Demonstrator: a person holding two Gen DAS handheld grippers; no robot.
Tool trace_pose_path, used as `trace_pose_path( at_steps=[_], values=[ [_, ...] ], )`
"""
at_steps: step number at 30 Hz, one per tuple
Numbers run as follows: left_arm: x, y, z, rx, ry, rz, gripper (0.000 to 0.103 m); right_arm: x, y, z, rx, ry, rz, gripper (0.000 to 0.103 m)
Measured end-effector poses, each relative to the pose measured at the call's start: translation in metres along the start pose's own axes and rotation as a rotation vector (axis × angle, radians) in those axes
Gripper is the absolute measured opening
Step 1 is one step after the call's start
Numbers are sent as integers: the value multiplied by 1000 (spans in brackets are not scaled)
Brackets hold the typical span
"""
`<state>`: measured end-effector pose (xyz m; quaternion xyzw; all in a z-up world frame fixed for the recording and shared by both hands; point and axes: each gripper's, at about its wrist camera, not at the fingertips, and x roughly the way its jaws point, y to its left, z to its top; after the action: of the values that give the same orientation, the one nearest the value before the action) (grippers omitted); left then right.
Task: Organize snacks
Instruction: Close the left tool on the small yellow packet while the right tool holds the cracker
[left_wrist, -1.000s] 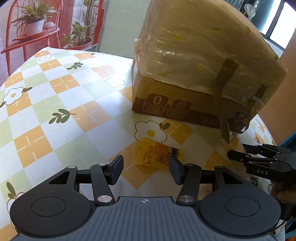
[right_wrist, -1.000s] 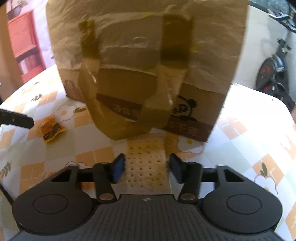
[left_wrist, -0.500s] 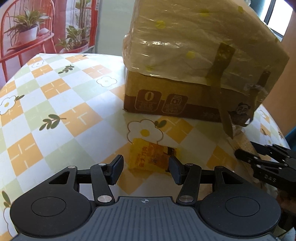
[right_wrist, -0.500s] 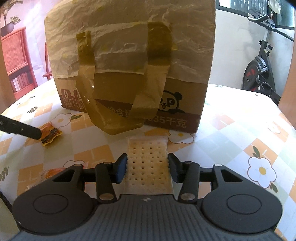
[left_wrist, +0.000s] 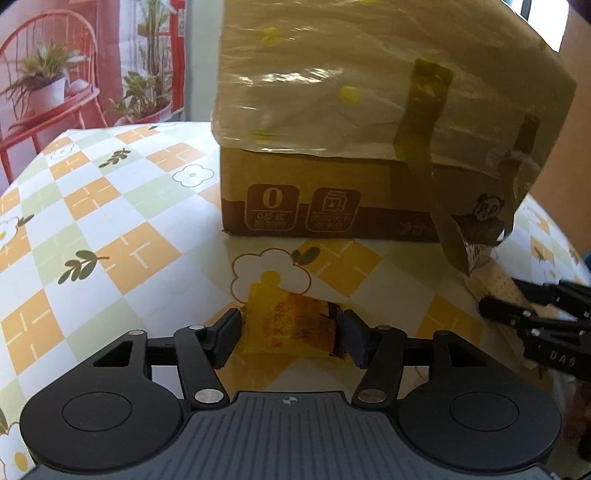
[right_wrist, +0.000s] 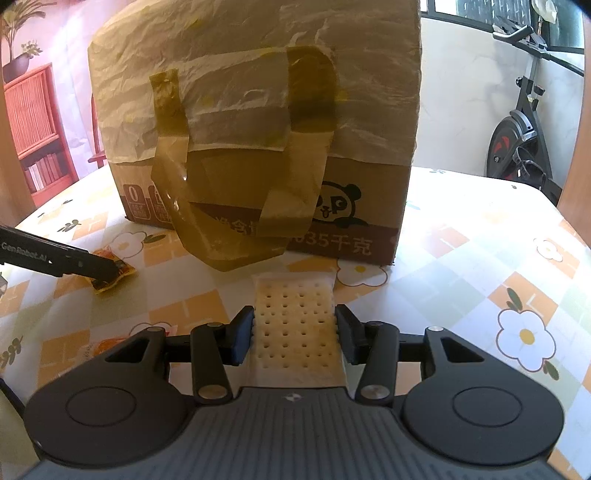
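Since the earlier frames, the left gripper (left_wrist: 291, 332) had come forward and lower over the tablecloth (left_wrist: 92, 221), so that the yellow snack packet (left_wrist: 291, 325) now lay between its fingertips rather than ahead of them. Its jaws had just been opening a little wider; they stood spread on either side of the packet, each tip just beside an end of it, and the packet lay flat on the cloth, not lifted. The right gripper (right_wrist: 295, 332) had kept its place, pinching a pale, perforated cracker packet (right_wrist: 295, 321) between its pads, the packet's far end lying on the table.

Directly behind both snacks stood a cardboard box (left_wrist: 332, 206) printed with a panda, its upper part wrapped in a crinkled plastic bag (right_wrist: 258, 92) whose brownish handles (right_wrist: 229, 206) hung down the front face. From the right wrist view, the lowest loop of the handles drooped almost to the cracker packet's far edge. In the left wrist view the right gripper showed at the right edge, near the box's corner, with the cracker packet beneath it.

Farther off were a red metal chair with potted plants (left_wrist: 48, 85) beyond the table's left side and an exercise bike (right_wrist: 524, 122) by the wall to the right.
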<state>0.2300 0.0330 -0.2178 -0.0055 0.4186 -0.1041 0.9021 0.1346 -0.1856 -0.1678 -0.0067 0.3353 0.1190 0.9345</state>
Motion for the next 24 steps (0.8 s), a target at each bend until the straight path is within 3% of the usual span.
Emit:
trace_pose_path(
  at_steps=[5, 8, 11, 12, 19, 24],
  values=[
    [0, -10, -3, 45, -8, 29, 65, -1, -1, 0, 6, -3, 5, 49],
    [-3, -8, -4, 32, -26, 39, 43, -1, -1, 0, 7, -3, 5, 49],
    [-9, -2, -6, -9, -34, -5, 18, -1, -1, 0, 7, -4, 6, 49],
    [-11, -3, -7, -7, -42, -9, 14, -1, -1, 0, 8, -4, 6, 49],
    [-30, -5, -12, -11, -107, -35, 13, -1, -2, 0, 12, -7, 10, 49],
    [-30, -3, -11, -24, -102, -50, 13, -1, -2, 0, 13, -7, 10, 49]
  ],
)
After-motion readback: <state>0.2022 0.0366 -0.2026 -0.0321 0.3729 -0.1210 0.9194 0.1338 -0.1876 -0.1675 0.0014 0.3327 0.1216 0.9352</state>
